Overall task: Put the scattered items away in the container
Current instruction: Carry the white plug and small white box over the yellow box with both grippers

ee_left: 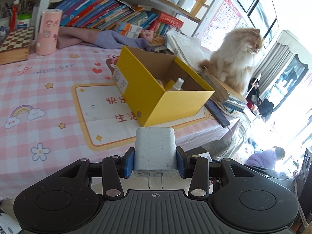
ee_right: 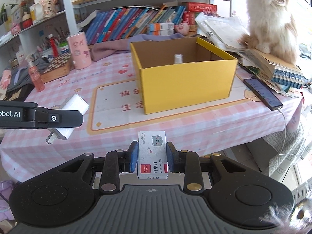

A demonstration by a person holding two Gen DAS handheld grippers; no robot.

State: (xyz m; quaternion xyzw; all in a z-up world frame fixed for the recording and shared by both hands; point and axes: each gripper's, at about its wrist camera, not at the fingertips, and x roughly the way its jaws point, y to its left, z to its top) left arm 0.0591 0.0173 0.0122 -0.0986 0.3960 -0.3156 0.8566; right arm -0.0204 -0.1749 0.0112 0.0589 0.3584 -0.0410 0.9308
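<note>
Spray bottle (ee_right: pixel 178 58) half hidden inside yellow box (ee_right: pixel 187 81).

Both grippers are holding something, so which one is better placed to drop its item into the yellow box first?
Probably the right hand-held gripper: its staple box faces the yellow box head-on. The left hand-held gripper, holding the charger plug, sits off to the left, facing a corner.
</note>
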